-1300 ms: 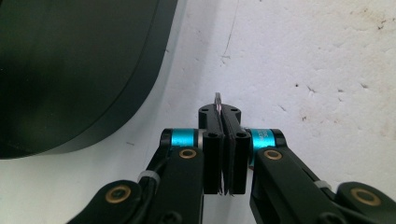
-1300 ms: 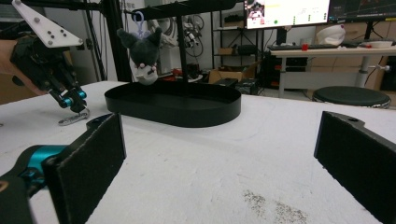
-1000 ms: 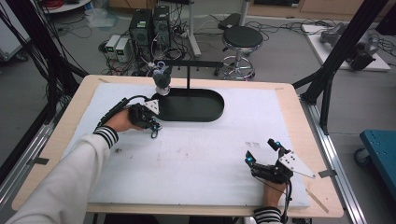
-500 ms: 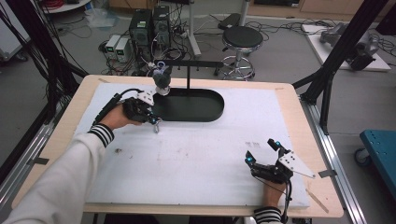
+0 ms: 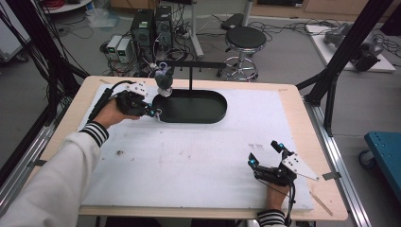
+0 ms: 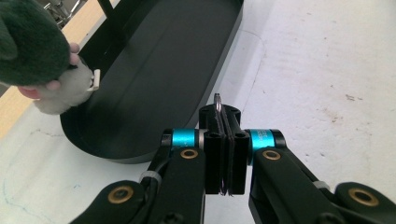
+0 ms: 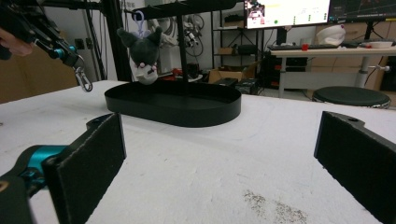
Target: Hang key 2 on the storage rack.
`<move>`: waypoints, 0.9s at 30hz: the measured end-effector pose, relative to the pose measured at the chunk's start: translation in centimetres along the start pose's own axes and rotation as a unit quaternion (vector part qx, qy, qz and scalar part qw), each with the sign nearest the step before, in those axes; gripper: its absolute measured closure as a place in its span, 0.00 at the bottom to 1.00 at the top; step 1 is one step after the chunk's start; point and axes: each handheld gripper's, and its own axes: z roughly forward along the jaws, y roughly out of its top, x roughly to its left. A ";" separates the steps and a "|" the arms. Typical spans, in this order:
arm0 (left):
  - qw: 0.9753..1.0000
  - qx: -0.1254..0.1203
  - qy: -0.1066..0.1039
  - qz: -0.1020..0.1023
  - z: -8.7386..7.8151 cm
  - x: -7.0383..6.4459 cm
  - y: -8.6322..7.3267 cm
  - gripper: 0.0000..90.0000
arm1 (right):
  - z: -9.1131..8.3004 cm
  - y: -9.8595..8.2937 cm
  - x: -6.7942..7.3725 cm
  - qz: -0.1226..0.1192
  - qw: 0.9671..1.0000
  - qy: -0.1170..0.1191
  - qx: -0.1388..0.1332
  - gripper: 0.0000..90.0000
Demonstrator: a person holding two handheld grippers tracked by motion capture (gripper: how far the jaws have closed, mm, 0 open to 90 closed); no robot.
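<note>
1. A small silver metal clasp (image 6: 217, 100) sits pinched between the jaws of the left gripper (image 5: 150, 112); in the left gripper view its ring end pokes out past the pad tips at 12 o'clock.
2. In the right gripper view the same clasp (image 7: 84, 80) dangles below the left gripper's teal-banded tip, above the white foam mat (image 5: 198, 156).
3. The left gripper hovers just beside the 9 o'clock end of the black oval metal tray (image 5: 196, 108), whose wall lies just beyond the clasp in the left gripper view.
4. A dark grey plush keychain doll with a pale face (image 5: 163, 80) hangs from the black T-shaped stand (image 5: 191, 71) over the tray's 10 o'clock edge, near the left gripper at roughly its 1 o'clock in the high view.
5. The left gripper's jaws are pressed together on the clasp, with no gap showing between the pads.
6. The right gripper (image 5: 267, 160) rests on the mat at about 5 o'clock, well apart from the tray, jaws spread wide and holding nothing.
</note>
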 end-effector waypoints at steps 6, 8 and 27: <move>1.000 -0.016 0.003 -0.005 -1.0 0.1 1.7 0.98 | 0.0 0.0 0.0 -0.001 1.000 0.000 -0.002 0.01; 1.000 -0.021 0.003 -0.005 -1.3 0.3 2.3 0.98 | 0.0 0.0 0.0 0.000 1.000 0.000 -0.001 0.01; 0.999 -0.042 0.011 -0.006 -2.5 1.6 5.6 0.98 | 0.0 0.0 0.0 0.000 1.000 -0.001 -0.002 0.01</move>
